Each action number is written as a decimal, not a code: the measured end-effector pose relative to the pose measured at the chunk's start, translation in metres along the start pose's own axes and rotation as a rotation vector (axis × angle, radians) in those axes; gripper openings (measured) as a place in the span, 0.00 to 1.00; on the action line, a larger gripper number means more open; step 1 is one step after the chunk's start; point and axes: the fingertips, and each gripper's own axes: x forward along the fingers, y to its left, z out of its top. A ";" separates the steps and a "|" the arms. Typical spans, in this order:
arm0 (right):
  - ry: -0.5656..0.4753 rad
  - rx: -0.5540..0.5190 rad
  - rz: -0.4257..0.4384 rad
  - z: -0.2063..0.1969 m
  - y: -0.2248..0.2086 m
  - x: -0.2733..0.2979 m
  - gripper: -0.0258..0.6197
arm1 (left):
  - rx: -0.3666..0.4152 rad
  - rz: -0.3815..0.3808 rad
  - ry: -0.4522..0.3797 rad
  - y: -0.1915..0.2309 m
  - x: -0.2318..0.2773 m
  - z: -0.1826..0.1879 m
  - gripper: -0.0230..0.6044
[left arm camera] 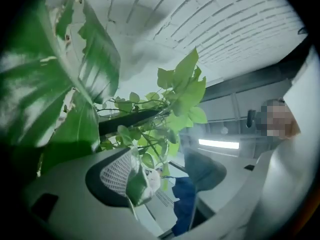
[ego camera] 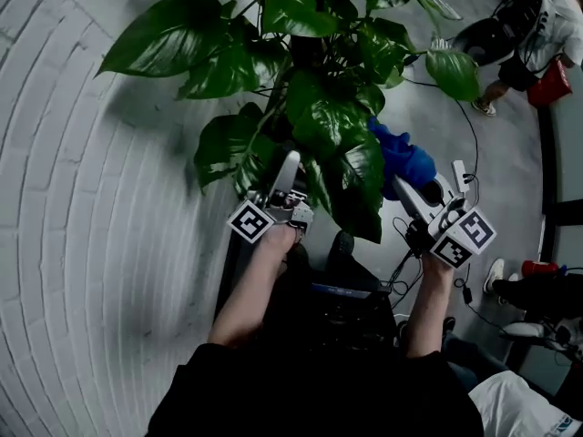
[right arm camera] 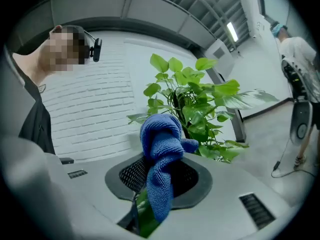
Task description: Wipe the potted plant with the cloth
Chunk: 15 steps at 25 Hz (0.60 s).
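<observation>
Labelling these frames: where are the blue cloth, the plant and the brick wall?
cloth point(right arm camera: 160, 145), right gripper view, its bunched top.
plant point(ego camera: 321, 124), head view, a broad central leaf.
brick wall point(ego camera: 73, 244), head view, bare bricks at left.

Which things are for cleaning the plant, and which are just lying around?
For the job: potted plant; blue cloth; right tongs, gripping the blue cloth; left tongs, open among the leaves.

Just lying about: red bag; floor cable.
</observation>
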 end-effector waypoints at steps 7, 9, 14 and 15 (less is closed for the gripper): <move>0.121 -0.195 0.091 0.032 -0.050 0.063 0.23 | 0.025 0.086 -0.136 0.031 0.034 0.018 0.58; 0.156 -0.194 0.155 0.026 -0.060 0.089 0.23 | 0.012 0.079 -0.133 0.036 0.041 0.016 0.58; 0.278 -0.221 0.126 -0.004 -0.105 0.157 0.23 | -0.014 0.065 -0.069 0.042 0.055 0.002 0.58; 0.292 -0.239 0.082 -0.007 -0.121 0.166 0.23 | -0.018 0.057 -0.053 0.042 0.058 0.000 0.58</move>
